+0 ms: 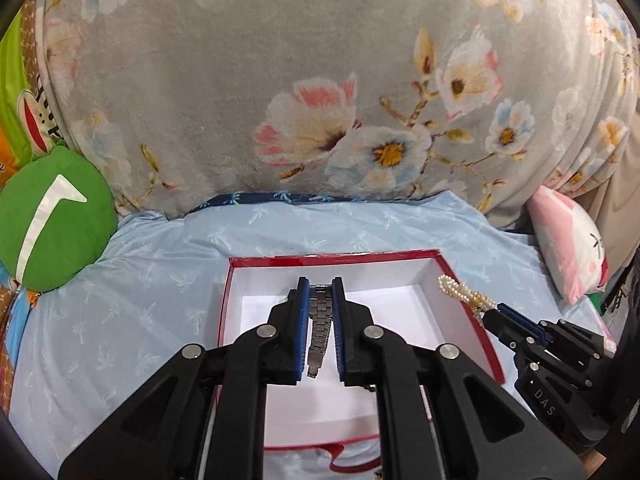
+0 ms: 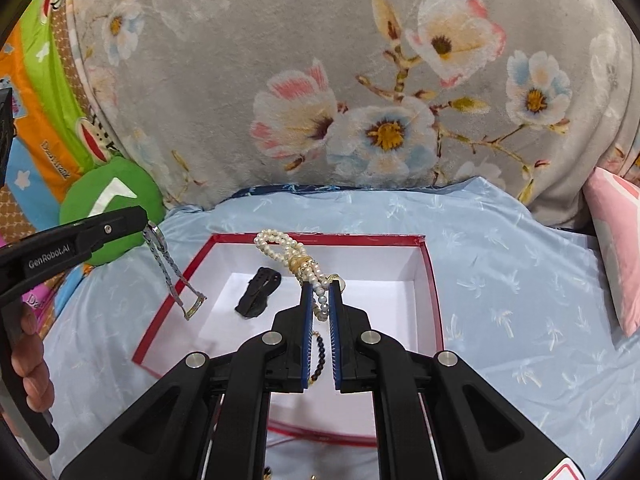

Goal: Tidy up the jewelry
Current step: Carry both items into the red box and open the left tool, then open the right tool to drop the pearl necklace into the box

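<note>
At the far left a green cushion leans against the flowered blanket, out of our way on the bed. Next comes our left tool, clenched on a metal watch; in the left wrist view its band hangs down between the blue pads. In the right wrist view the watch dangles from the left tool just above the box's left wall, so we judge we are carrying it high to clear the rim before lowering it inside.

In the middle sits the open red box with its white floor, where a dark strap already lies near the left side. We take this box as the place where the jewelry is gathered.

To the right, our right tool grips a pearl bracelet low down, and the loops stand up past the tips over the box interior. Dark beads trail back between the pads. From the left wrist view the right tool holds the pearls just above the box's right wall. A pink pillow lies at the far right.
</note>
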Demonstrator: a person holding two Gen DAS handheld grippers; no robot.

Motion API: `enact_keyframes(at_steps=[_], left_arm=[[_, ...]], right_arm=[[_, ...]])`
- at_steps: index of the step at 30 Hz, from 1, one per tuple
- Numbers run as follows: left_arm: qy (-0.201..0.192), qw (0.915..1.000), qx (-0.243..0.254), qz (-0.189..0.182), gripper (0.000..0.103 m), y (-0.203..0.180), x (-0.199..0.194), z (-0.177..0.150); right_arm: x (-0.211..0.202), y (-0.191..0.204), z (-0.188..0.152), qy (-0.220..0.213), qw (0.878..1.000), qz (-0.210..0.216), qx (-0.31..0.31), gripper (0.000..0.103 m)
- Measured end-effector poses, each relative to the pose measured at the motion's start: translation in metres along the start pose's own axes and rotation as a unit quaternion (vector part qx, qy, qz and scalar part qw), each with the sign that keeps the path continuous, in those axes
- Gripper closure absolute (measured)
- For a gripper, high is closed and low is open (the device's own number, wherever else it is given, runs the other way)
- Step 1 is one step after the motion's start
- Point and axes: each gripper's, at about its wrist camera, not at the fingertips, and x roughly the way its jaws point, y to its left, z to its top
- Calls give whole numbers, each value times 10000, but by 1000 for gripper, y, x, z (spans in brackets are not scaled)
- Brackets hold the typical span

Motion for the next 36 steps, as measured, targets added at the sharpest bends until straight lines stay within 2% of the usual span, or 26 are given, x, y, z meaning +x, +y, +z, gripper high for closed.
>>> enact_keyframes(at_steps=[6,13,18,22,24,25,26,28,29,30,36], left_arm=[[367,9992,-3,184,93,2,54,-5],[655,9974,-89,270,93,6,92,-14],[734,9967,-105,321,92,8,106,-16],[544,9978,-207,327,91,12,104,-13],[497,9976,-293,373,68,15,101,-10],[446,9974,-356,435,42,16,98,-8],[308,9973,-445,506,27,19,91,-7],[27,9970,-521,567,24,23,77,-5],[-1,9969,-533,582,17,24,71,-3],[-21,9967,-566,577,16,27,65,-1],[-166,9964,-686,475,16,38,17,-4]], right_arm=[[44,-4,1,318,9994,-105,6,96],[84,-12,-10,681,9974,-173,132,96],[98,-17,-13,803,9963,-153,251,95],[96,-19,-13,666,9971,-208,312,86],[93,-20,-12,592,9974,-223,355,71],[90,-20,-11,546,9976,-234,366,68],[86,-21,-11,458,9979,-256,378,61],[76,-21,-10,314,9983,-277,402,55],[71,-22,-9,267,9984,-268,423,53],[65,-23,-8,214,9984,-255,453,53],[23,-20,-9,-79,9990,-184,402,53]])
